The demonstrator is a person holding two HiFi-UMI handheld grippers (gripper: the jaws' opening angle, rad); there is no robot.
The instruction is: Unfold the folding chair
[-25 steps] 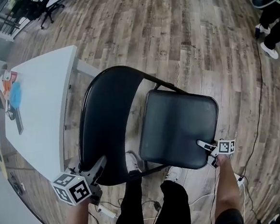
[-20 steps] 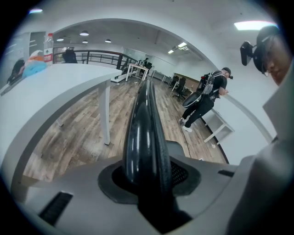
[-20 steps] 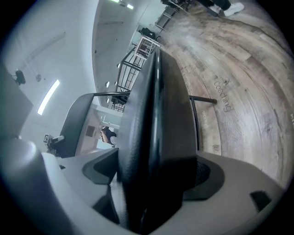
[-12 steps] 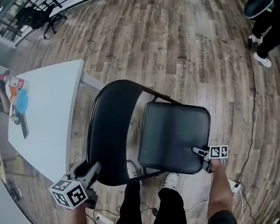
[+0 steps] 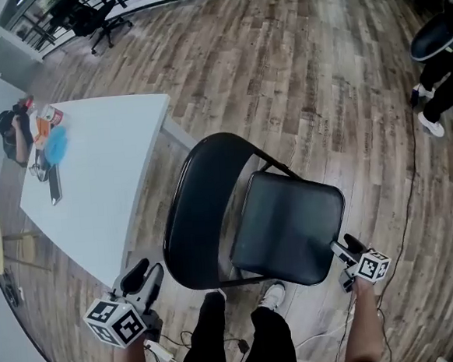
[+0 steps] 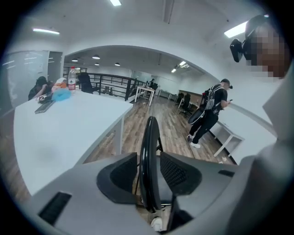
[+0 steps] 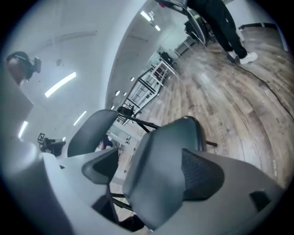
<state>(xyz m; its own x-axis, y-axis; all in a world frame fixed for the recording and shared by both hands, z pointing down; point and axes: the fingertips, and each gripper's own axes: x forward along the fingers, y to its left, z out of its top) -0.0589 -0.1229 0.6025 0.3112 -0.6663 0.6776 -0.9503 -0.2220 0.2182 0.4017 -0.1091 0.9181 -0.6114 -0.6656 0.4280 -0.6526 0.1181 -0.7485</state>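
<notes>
- The chair [image 5: 237, 214] stands unfolded on the wood floor [image 5: 321, 91], beside the white counter [image 5: 102, 186], its seat [image 5: 289, 226] lying flat.
- The left gripper [image 5: 145, 273] hangs near the backrest [image 5: 203, 225], not touching it. Its jaws are apart and have just been closing a little, with the backrest's rim lined up in the gap.
- The right gripper [image 5: 343, 246] is at the seat's near corner. Its jaws have just been opening and gape wide around that corner without clamping it.
</notes>
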